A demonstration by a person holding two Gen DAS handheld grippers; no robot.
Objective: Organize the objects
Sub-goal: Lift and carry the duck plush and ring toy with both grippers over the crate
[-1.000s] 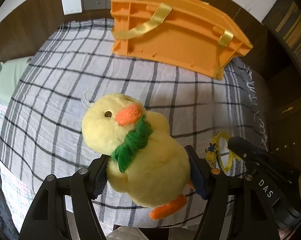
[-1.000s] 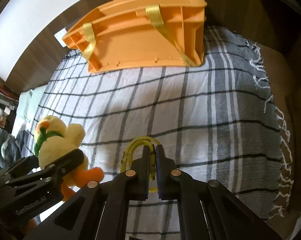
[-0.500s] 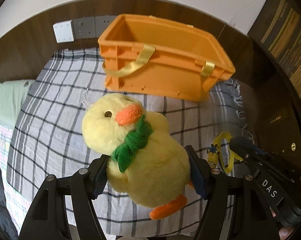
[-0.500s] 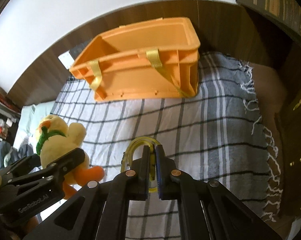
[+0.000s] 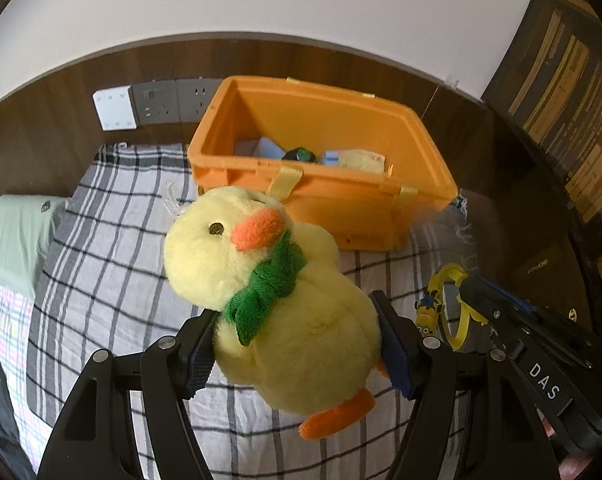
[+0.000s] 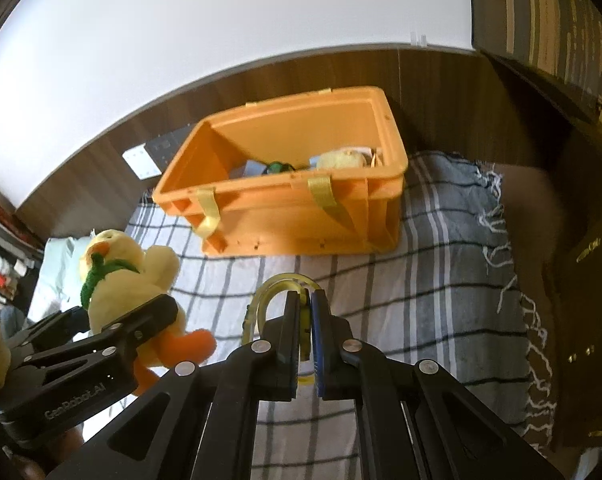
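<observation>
The left tongs (image 5: 297,348) grip a plush duck (image 5: 277,304) by its body, pads sunk into the fur at three and nine o'clock. It looks light and soft, so the wide belly is probably the safest hold. The right tongs (image 6: 306,328) are clenched on a thin yellow ring (image 6: 277,284), seemingly stiff, slippery and apt to twist. Both hang above the checked blanket (image 6: 441,280), the orange crate (image 6: 301,208) at twelve o'clock. Only the left view shows a small figure (image 5: 426,312) on the ring; only the right shows the duck's back.
</observation>
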